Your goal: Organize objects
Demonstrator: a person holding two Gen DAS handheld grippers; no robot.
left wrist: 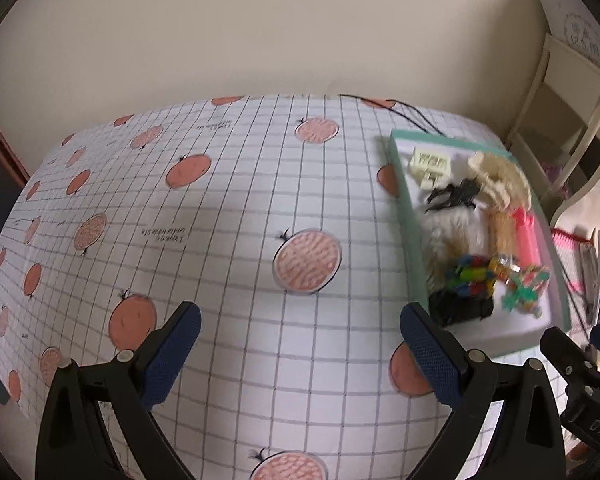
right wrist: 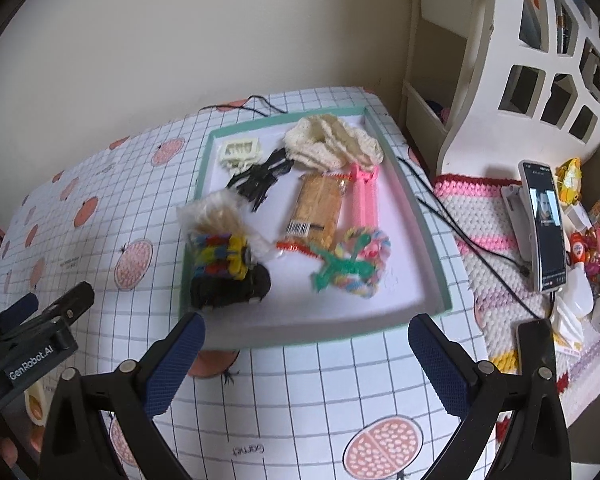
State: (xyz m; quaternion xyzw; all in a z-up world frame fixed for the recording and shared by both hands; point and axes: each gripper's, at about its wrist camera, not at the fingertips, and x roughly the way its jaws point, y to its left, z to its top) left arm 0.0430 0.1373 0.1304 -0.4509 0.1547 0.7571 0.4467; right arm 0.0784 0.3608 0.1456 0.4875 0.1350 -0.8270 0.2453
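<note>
Both claws (left wrist: 300, 344) (right wrist: 306, 354) gape empty; tray (right wrist: 428, 240) items blur.

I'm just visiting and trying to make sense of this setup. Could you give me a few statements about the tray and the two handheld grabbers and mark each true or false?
1. Both grabbers, the left gripper and the right gripper, have their jaws open and hold nothing. True.
2. The tray is empty. False: it holds several items, among them a cracker packet and a pink clip.
3. The cream crochet piece lies at the tray's far end. True.
4. The phone lies inside the tray. False: it stands propped outside, to the tray's right.
</note>
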